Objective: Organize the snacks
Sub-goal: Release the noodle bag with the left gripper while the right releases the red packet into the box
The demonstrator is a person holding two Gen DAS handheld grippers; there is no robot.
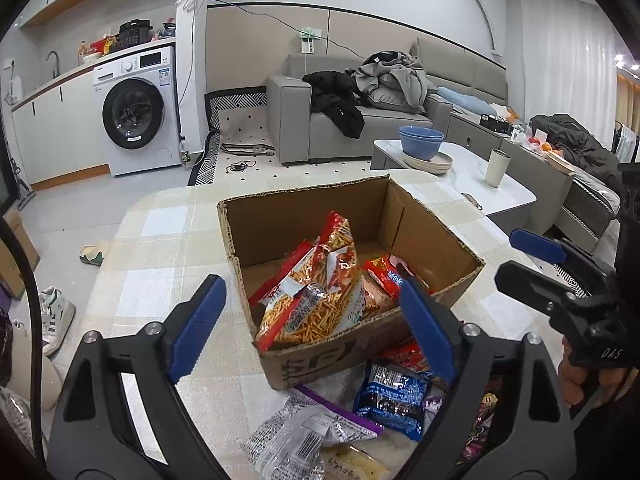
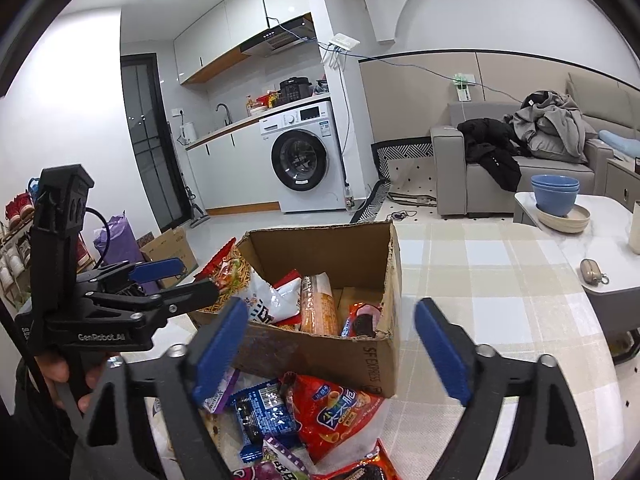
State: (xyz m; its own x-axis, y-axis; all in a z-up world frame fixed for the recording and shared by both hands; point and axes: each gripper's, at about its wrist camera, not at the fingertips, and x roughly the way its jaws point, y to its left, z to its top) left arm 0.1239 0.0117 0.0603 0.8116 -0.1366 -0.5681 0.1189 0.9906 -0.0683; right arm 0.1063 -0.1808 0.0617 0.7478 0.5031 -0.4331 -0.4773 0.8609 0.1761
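One corrugated cardboard box [image 1: 352, 216], open-topped with ragged torn edges, stands on a checked tablecloth [image 1: 160, 264] and holds at least four crinkly foil packets: a tall red-and-orange bag of thin snack sticks [image 1: 316, 300] leaning upright at the left, a white-and-red packet [image 2: 272, 300], a long orange roll of biscuits [image 2: 318, 304] and a small red packet [image 2: 360, 318] in the right corner. Loose snacks lie on the cloth just in front of the box, among them one blue glossy packet [image 1: 394, 400], one red crisp bag [image 2: 336, 412] and a clear wrapper with a purple edge [image 1: 312, 428]. The left gripper [image 1: 314, 328] and the right gripper [image 2: 330, 348] both stand spread wide, nothing between their ribbed blue pads. On the white coffee table [image 1: 472, 176] beyond, two blue bowls [image 1: 420, 142] nest on a cream plate.
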